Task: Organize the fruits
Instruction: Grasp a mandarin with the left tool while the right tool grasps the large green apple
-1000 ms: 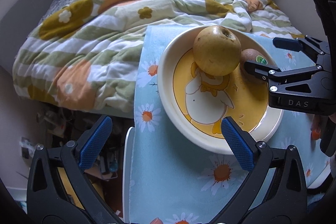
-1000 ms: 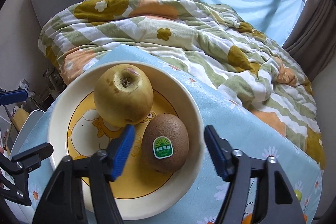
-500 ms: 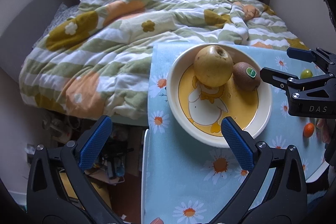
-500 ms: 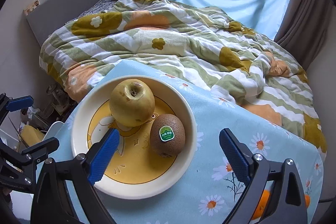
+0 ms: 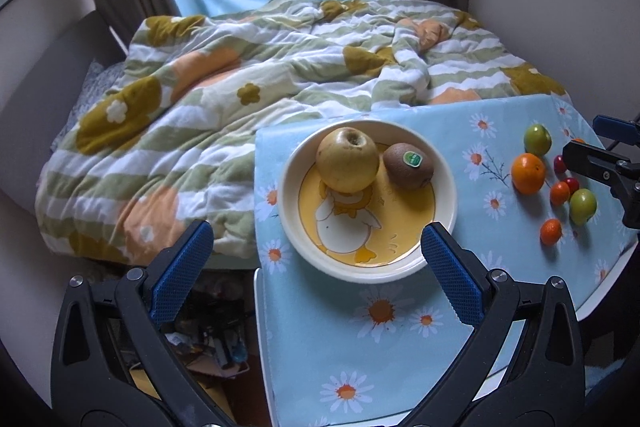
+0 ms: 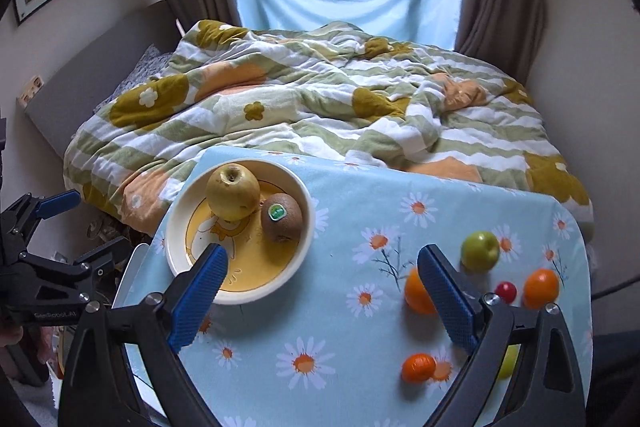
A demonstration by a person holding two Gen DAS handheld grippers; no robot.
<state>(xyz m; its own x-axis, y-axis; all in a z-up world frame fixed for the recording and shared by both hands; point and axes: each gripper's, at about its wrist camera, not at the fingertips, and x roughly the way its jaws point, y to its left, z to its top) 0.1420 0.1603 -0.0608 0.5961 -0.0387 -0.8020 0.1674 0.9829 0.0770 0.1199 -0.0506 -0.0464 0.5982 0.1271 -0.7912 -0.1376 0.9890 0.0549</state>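
Daisy tablecloth [image 5: 400,359]: one plate [image 5: 448,195], two fruits

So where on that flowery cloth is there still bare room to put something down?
Free: the tablecloth between the plate and the loose fruit, and the near strip below the plate. In the plate, the yellow floor in front of the kiwi is open. Crowded: the right end, around the orange.
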